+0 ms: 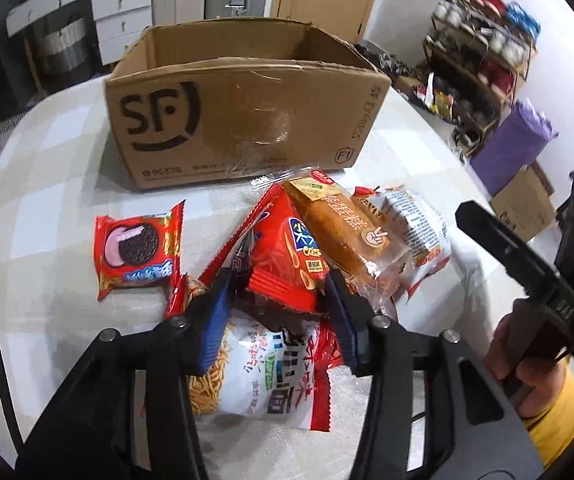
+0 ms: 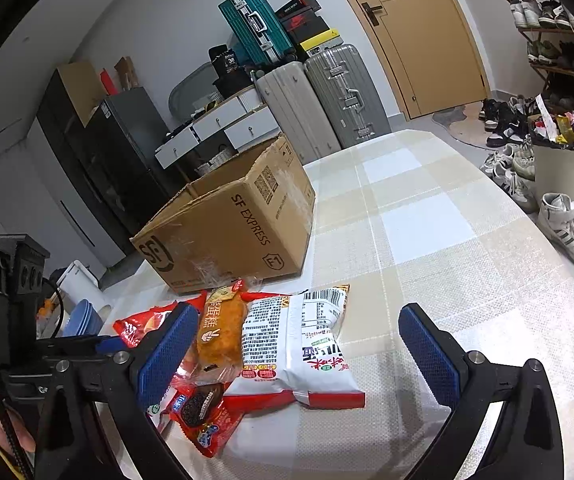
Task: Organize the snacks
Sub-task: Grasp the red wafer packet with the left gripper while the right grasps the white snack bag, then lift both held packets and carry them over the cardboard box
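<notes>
Checked cloth in beige and white squares covers the table, a soft woven surface under everything. Nearest the left camera, the left gripper has its ribbed blue pads spread to either side of a glossy red crisp packet, and I can't tell whether they're touching it. Beneath them lies a crinkly white-and-red noodle snack bag. Just left of the red packet, a flat red foil cookie pack sits on its own. Leaning on the packet's right side is a golden cake in clear wrap, and beyond that a puffy white bag showing its printed back. Over on the right camera, the right gripper hangs wide open, released, with that white bag between its textured blue pads and nothing grasped. Behind the whole heap stands the open cardboard box, rough brown, stamped with a black logo, tape scuffs on its front wall. Further back, hard-shell suitcases, ribbed and grey, against the wall.
</notes>
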Motion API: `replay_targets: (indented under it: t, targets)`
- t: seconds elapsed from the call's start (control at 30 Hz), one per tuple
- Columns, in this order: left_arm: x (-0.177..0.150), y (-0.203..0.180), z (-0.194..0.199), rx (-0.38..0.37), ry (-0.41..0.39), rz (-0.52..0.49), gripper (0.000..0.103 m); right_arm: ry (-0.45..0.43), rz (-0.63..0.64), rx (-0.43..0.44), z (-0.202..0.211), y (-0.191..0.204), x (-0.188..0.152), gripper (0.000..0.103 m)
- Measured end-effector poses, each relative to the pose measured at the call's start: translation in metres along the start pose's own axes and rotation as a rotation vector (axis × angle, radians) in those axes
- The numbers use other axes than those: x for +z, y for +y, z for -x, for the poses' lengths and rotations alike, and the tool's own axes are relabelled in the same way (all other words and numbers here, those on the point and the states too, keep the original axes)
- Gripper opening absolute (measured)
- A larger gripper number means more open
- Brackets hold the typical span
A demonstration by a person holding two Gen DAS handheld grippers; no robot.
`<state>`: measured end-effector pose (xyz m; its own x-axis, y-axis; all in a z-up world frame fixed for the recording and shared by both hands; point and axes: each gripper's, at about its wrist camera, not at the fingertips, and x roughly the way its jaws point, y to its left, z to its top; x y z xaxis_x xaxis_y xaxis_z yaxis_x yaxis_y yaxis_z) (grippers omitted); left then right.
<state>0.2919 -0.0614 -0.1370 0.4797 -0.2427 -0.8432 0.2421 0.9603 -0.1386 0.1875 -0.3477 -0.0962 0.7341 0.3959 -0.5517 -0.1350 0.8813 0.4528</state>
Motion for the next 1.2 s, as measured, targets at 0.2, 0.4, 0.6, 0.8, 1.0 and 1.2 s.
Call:
replay_targets:
  t: [0.2,0.4,0.6,0.8,1.0,1.2]
  targets:
    - [0.01,0.002,-0.006,-0.014,0.022,0.018,0.035,0.069,-0.007,-0.003,-0.011,-0.002,-0.001,0.102]
    - [0.014,0.007,-0.006,-0.041,0.026,0.052,0.03,0.184,0.054,-0.051,-0.031,0.008,-0.002,0.102]
    - [0.017,0.01,-0.01,-0.044,0.033,0.023,0.03,0.248,0.083,-0.146,-0.047,0.013,0.004,0.08]
    - [0.02,0.006,-0.016,-0.034,0.027,-0.005,0.031,0.352,0.196,-0.241,-0.069,0.028,0.003,0.071]
    - [0.021,0.003,-0.016,-0.019,0.028,-0.006,0.029,0.363,0.201,-0.246,-0.072,0.028,0.006,0.057]
    - [0.019,0.011,-0.006,-0.07,0.013,0.021,0.025,0.322,0.121,-0.191,-0.051,0.018,0.01,0.055]
